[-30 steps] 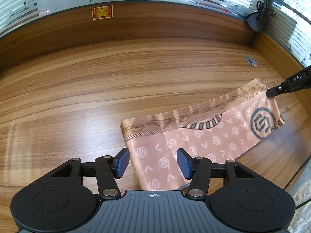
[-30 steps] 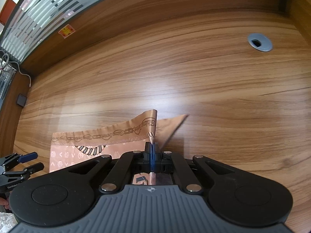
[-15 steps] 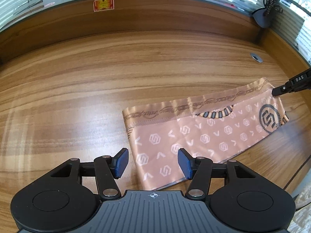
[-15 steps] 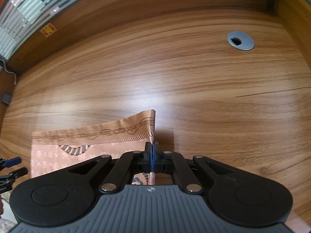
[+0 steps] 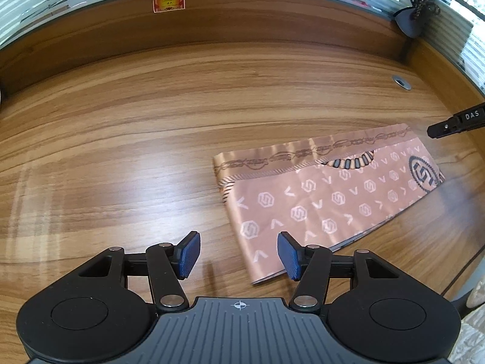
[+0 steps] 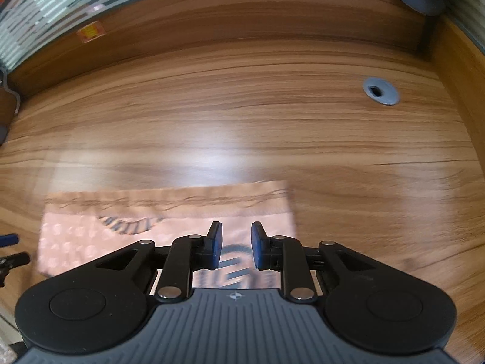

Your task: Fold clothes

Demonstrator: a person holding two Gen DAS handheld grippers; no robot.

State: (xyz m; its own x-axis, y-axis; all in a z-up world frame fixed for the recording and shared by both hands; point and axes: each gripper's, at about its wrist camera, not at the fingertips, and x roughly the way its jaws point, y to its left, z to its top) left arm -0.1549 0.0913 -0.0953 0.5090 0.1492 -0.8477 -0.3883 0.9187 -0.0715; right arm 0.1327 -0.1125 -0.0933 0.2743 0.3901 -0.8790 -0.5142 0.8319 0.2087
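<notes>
A salmon-pink scarf (image 5: 327,194) with white hexagon marks and a chain border lies folded into a long flat strip on the wooden desk (image 5: 151,127). My left gripper (image 5: 239,256) hangs open just in front of the strip's near left corner, holding nothing. In the right wrist view the scarf (image 6: 169,212) lies flat and blurred under my right gripper (image 6: 236,244), whose fingers stand open above its right end with the dark round emblem (image 6: 235,265) between them. The right gripper's tip (image 5: 454,121) shows at the far right edge of the left wrist view.
A low wooden wall (image 5: 242,21) borders the desk at the back and right. A grey cable grommet (image 6: 381,90) sits in the desk to the right. The desk's front edge (image 5: 466,270) runs close to the scarf's right end. A dark object (image 5: 409,21) hangs at the back right corner.
My right gripper has opened and let go of the scarf's corner, which now lies flat. The left gripper has drawn back to the left, staying open.
</notes>
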